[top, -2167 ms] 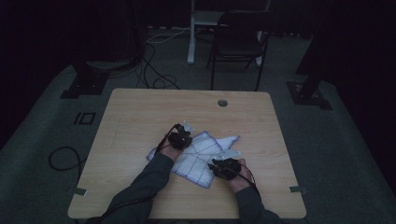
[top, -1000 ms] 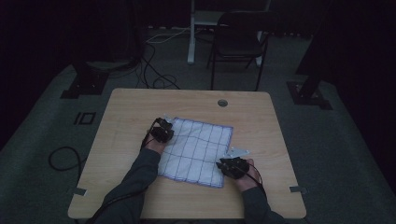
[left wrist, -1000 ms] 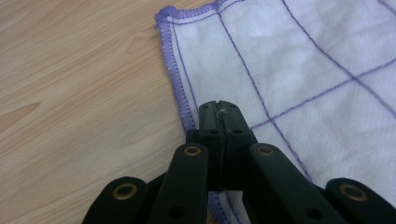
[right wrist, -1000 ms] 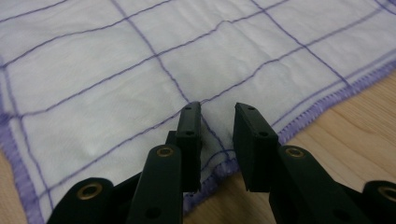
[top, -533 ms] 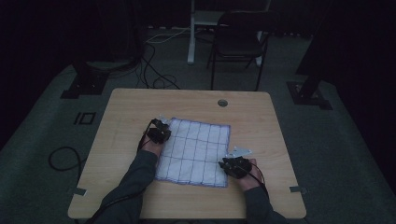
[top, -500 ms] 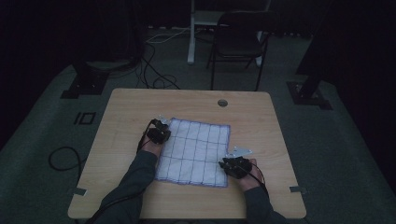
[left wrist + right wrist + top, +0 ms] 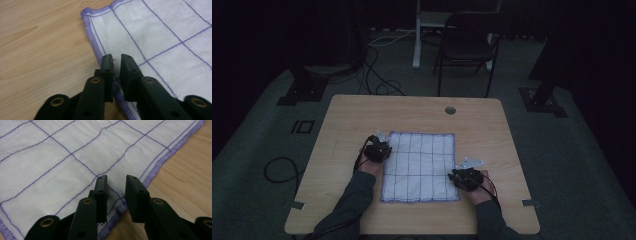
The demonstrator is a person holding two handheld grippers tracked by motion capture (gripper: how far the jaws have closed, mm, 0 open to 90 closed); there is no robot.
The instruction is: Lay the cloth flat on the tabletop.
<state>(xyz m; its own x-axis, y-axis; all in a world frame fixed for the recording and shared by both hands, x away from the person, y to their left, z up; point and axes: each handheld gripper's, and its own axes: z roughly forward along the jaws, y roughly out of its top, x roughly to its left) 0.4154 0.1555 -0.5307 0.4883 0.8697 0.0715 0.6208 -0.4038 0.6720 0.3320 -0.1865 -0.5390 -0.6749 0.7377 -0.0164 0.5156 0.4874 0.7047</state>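
Jaws of the left gripper (image 7: 116,60) have just been opening, nothing pinched; right gripper (image 7: 116,182) spread. The cloth (image 7: 419,165) lies flat, long axis running away from the person, bare table (image 7: 492,125) all round.

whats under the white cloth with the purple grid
The cloth lies flat on the wooden table, whose bare top shows all around it. Whatever the cloth covers is hidden.

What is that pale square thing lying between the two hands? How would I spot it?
Look at the light wooden table in the dark room. Flat on its near half lies a white square cloth between the left gripper and right gripper. Its purple grid lines and purple stitched hem mark it out.
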